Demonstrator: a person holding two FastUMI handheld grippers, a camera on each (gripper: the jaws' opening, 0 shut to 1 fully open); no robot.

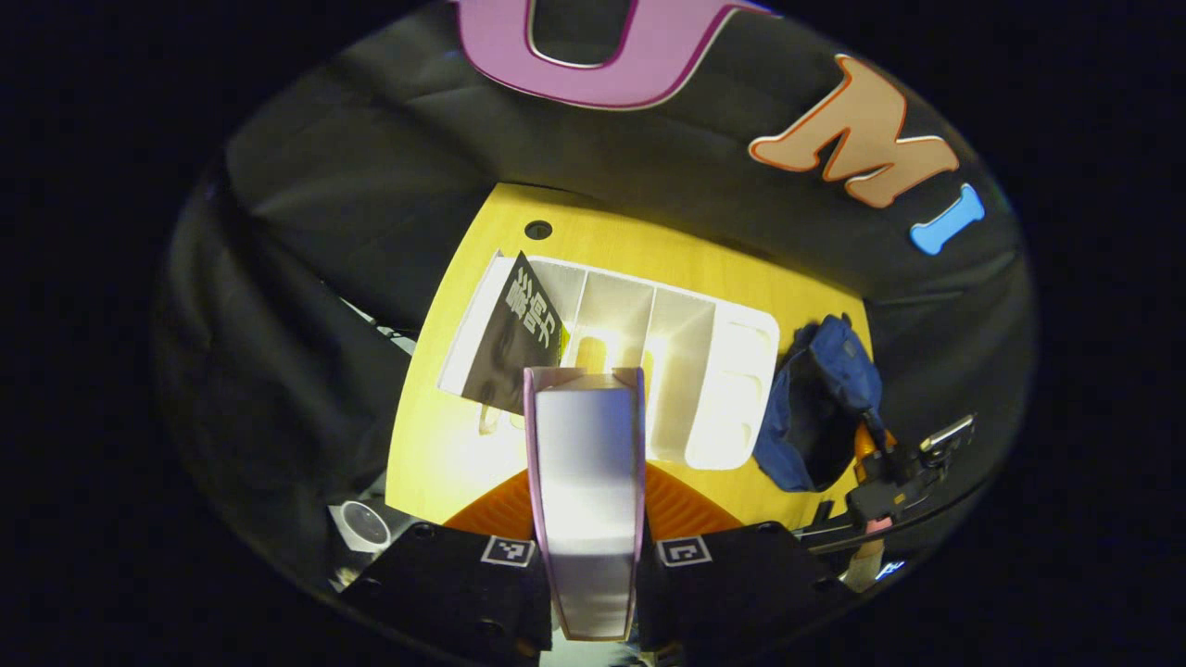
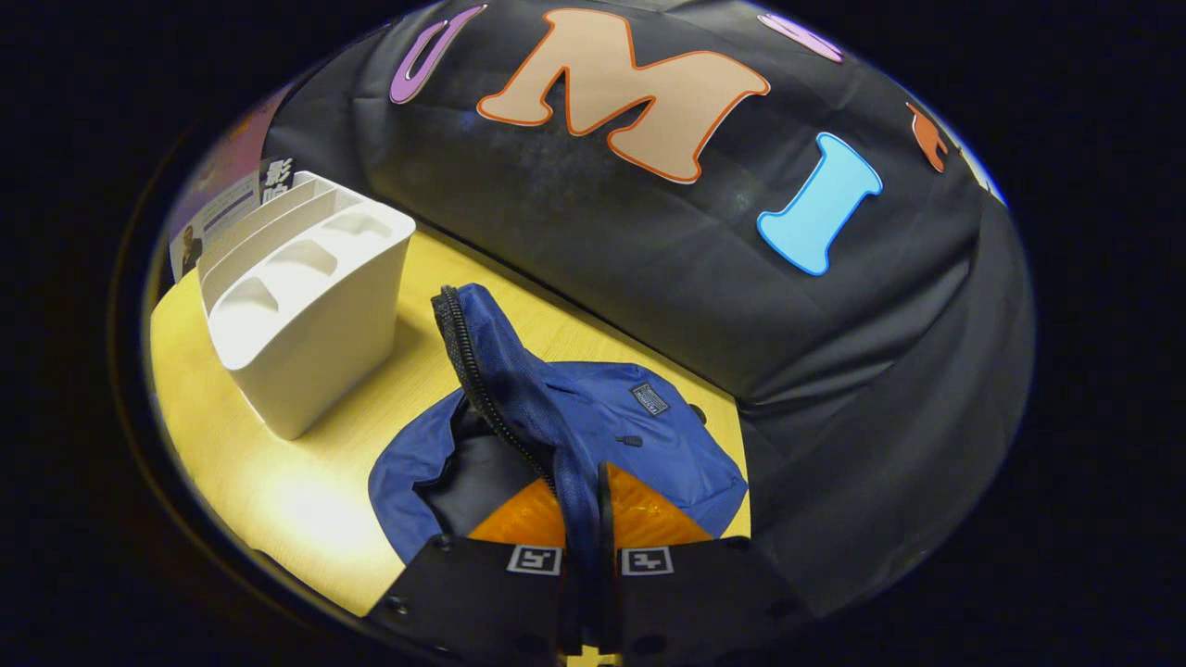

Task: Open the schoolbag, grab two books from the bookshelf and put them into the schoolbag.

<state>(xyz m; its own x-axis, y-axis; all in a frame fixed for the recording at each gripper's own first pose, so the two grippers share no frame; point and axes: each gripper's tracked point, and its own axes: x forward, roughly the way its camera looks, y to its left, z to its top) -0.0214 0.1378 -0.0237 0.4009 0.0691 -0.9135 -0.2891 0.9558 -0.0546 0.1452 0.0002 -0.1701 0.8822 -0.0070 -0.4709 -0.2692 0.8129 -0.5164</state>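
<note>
— One book (image 1: 586,500) is clamped between the fingers of my left gripper (image 1: 586,556), edge-on to the camera, held above the yellow table (image 1: 435,445). Both fingers are pressing on its covers.

— And the right side?

— My right gripper (image 2: 590,547) is pinched shut on the schoolbag's flap (image 2: 519,371), holding the zipper edge (image 2: 468,361) up so the mouth gapes. I can see dark lining (image 2: 473,486) just beside my fingers, so the bag reads as open.

— Where does the bag sit from the left hand's side?

— Off to the right in the left gripper view: the blue schoolbag (image 1: 820,408) slumps just beside the white bookshelf (image 1: 686,371), with the right-hand tool (image 1: 903,472) at its near edge.

— So the step in hand?

— Carrying this book over to the bag, I'd judge. Best to swing it across clear of the shelf's end wall, turn it so the narrow edge leads, and aim it into the gap under the lifted flap. The right hand should keep the flap high and taut; slack fabric would catch a corner.

— Anything farther back?

— A second book (image 1: 514,338) leans tilted in the shelf's far-left slot, ready for the next trip. Behind it, the table's back edge meets the black cloth wall (image 1: 389,185).
</note>
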